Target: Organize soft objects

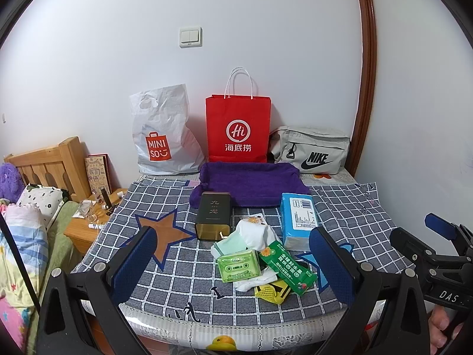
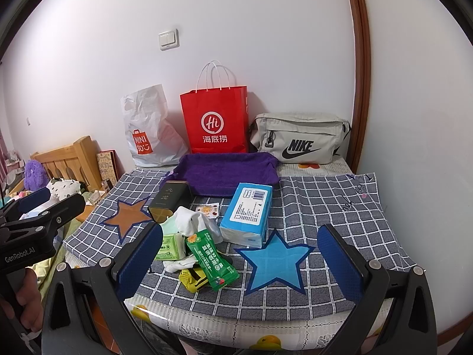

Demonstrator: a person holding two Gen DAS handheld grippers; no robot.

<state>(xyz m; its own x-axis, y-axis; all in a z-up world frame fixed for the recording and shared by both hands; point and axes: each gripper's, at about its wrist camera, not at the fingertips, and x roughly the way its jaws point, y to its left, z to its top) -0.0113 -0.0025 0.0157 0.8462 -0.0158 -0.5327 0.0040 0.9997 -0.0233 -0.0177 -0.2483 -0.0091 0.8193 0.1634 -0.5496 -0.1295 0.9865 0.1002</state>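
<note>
Both claws, the left claw (image 1: 233, 263) and the right claw (image 2: 239, 259), are wide open and hold nothing. Just ahead on the table (image 2: 325, 207) lies a pile: a green pack (image 1: 288, 266), a white sock (image 1: 254, 233), and a blue tissue pack (image 1: 298, 222). They look light and squishy, so pinch the middle. Behind waits the purple tray (image 1: 251, 180).
</note>
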